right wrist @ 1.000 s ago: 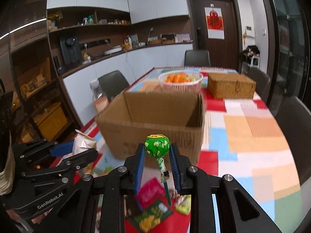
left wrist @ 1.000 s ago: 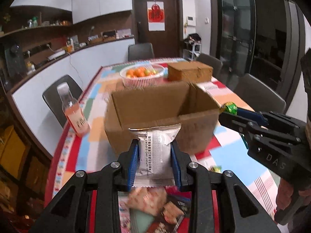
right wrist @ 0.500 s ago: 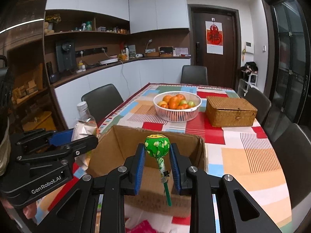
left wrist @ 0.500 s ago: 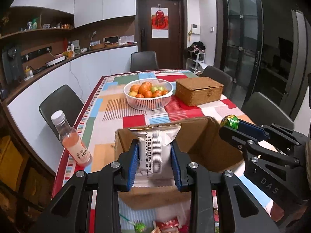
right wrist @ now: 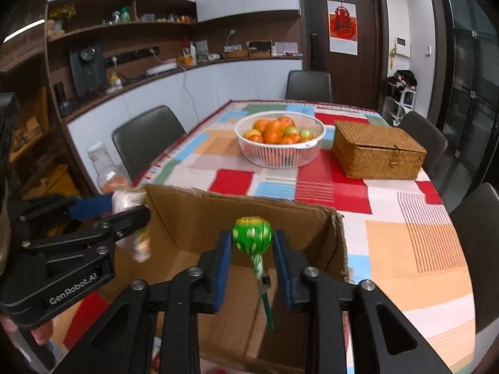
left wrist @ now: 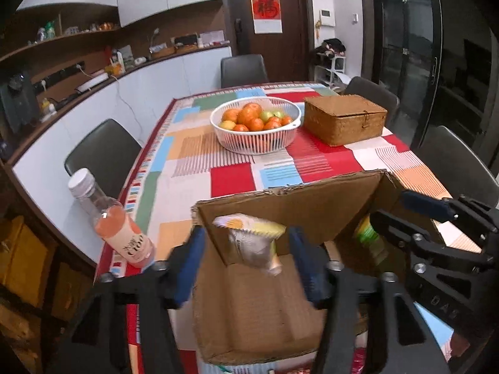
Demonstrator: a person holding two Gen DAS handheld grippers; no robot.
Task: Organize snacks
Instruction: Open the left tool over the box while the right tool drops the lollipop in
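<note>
left hand-held gripper (left wrist: 246, 258): jaws opening, packet (left wrist: 252, 243) loose | right hand-held gripper (right wrist: 252, 261): jaws opening, lollipop (right wrist: 252, 233) between pads | both over box (right wrist: 199, 215)

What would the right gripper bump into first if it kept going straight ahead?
Probably the cardboard box: the right gripper, jaws opening around the lollipop, points down into it, likely meeting its floor or far wall.

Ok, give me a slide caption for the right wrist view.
Right hand-held gripper, jaws opening, drops a green lollipop into the cardboard box.
</note>
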